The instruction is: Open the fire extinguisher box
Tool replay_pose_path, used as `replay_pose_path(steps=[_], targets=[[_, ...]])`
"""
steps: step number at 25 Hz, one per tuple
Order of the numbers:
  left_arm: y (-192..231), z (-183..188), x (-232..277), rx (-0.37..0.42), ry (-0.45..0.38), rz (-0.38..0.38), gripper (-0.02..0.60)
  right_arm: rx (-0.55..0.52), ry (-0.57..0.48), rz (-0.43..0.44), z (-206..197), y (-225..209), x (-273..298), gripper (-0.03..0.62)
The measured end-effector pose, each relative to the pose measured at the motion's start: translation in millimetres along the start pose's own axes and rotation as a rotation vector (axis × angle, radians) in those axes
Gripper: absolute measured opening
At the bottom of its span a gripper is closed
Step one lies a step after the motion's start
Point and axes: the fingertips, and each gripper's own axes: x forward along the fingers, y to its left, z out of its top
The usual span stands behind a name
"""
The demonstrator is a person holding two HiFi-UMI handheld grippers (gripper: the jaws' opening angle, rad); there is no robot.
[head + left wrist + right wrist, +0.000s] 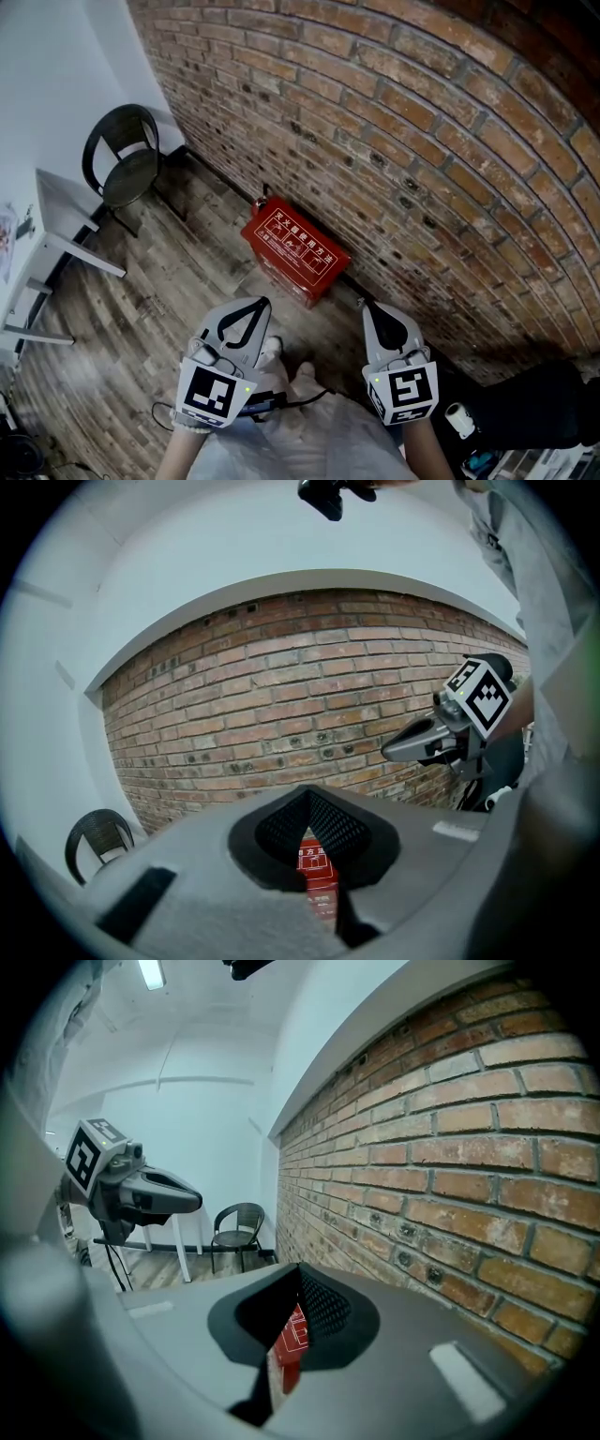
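The red fire extinguisher box (293, 249) lies on the wooden floor against the brick wall, its lid down and white print on top. Both grippers hover short of it, side by side. My left gripper (264, 302) points at the box's near side, its jaws meeting at the tips with nothing between them. My right gripper (364, 304) is to the right of the box, jaws together and empty. In the left gripper view, the box (319, 874) shows through the gap behind the closed tips (309, 794). The right gripper view shows the box (291, 1344) the same way.
The brick wall (422, 141) runs diagonally behind the box. A black chair (127, 164) stands at the far left corner, with a white table (66, 225) beside it. A dark bulky object (534, 403) sits at the lower right. A person's feet and a cable lie between the grippers.
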Motion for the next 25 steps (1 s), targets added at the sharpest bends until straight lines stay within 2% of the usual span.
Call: replay_pose_path(steps=[9,17,25], targets=[[18,-14,9,-0.018,0.016,-0.007,-0.002,0.055,0.050,0.028,-13,6,25,0.008],[31,-38,25,-0.064,0.025,-0.018,-0.002,0.085,0.104,0.055,-33,11,52,0.008],[28,-77,56,-0.073,0.054,-0.094,-0.002,0.111,0.169,0.089,-71,15,85,0.008]])
